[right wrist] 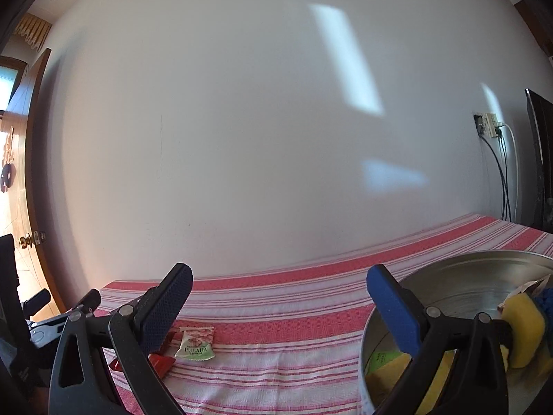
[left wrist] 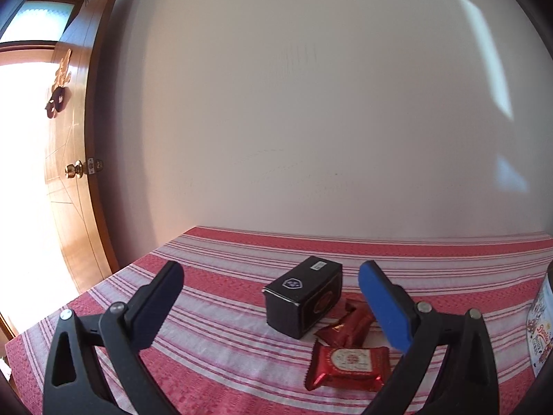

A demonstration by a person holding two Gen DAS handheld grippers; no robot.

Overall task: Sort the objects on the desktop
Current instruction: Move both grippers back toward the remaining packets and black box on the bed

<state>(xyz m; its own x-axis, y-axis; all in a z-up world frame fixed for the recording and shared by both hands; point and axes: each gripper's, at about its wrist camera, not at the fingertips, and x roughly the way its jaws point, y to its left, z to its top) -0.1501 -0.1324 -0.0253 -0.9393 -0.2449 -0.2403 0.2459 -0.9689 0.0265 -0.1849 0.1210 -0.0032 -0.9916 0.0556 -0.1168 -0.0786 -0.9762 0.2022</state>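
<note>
In the left wrist view a black box (left wrist: 303, 296) lies on the red-and-white striped tablecloth (left wrist: 214, 356). Two red snack packets rest beside it: a dark red one (left wrist: 347, 325) and a bright red one with a pale label (left wrist: 349, 363) nearer me. My left gripper (left wrist: 273, 306) hangs open above them, holding nothing. In the right wrist view my right gripper (right wrist: 280, 306) is open and empty. A green-and-white snack packet (right wrist: 195, 343) and a red packet (right wrist: 159, 363) lie by its left finger. A metal tin (right wrist: 446, 273) at the right holds yellow and blue items.
A white wall (left wrist: 311, 121) runs along the table's far edge. A wooden door (left wrist: 74, 173) stands open at the left. A printed round tin (left wrist: 542, 325) shows at the right edge of the left wrist view. Cables (right wrist: 503, 180) and a dark screen (right wrist: 541, 159) stand at the far right.
</note>
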